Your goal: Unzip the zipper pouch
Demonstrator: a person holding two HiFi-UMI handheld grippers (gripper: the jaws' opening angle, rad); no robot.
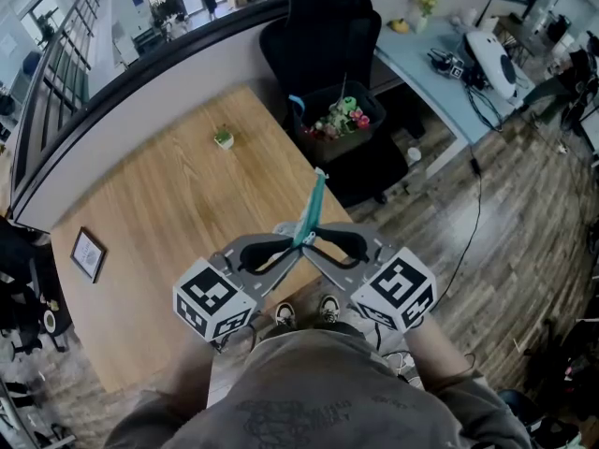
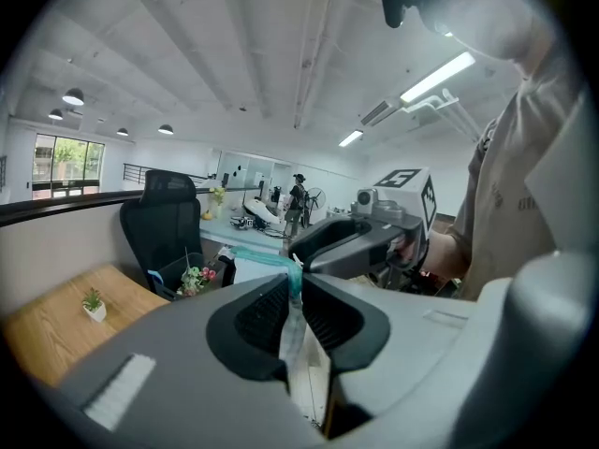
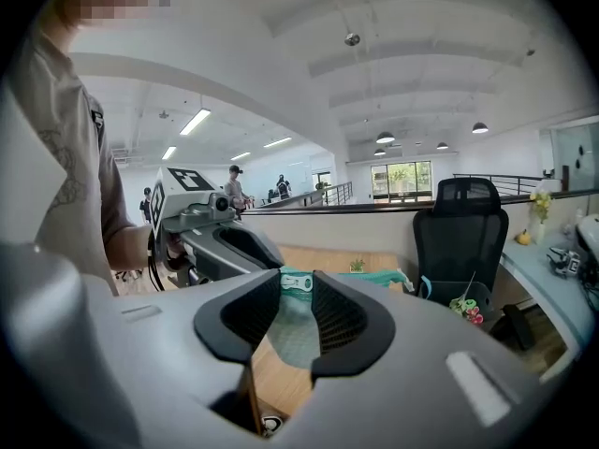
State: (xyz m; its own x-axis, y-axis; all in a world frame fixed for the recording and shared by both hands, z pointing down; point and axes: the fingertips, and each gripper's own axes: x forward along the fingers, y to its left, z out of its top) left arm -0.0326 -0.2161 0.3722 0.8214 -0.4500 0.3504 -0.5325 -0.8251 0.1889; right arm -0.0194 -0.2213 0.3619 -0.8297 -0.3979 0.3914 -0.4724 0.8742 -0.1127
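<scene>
The fingers (image 2: 257, 318) of the left gripper (image 2: 296, 286) are pressed together on the thin edge of the teal zipper pouch (image 2: 291, 335). The pouch runs as a pale strip straight down the slit between them, and its teal end pokes out past the tips. In the right gripper view, the fingers (image 3: 342, 318) of the right gripper (image 3: 297, 285) stand narrow, closed in on the pouch's top edge. The white zipper pull (image 3: 298, 282) sits right at their tips, and the teal mesh body (image 3: 296, 333) fills the gap behind it.

From the head view, the left gripper (image 1: 292, 249) and right gripper (image 1: 316, 245) meet tip to tip in front of the person's chest, crossing slightly. The zipper pouch (image 1: 314, 202) is seen edge-on as a narrow teal band, rising from that meeting point away from the person. It is held in the air over the near right edge of the wooden desk (image 1: 159, 223), touching nothing but the fingers.

On the desk stand a small potted plant (image 1: 223, 138) and a dark picture frame (image 1: 88, 253), both well apart from the pouch. A black office chair (image 1: 323, 26) and a black bin with flowers (image 1: 339, 120) sit beyond the desk's far corner.
</scene>
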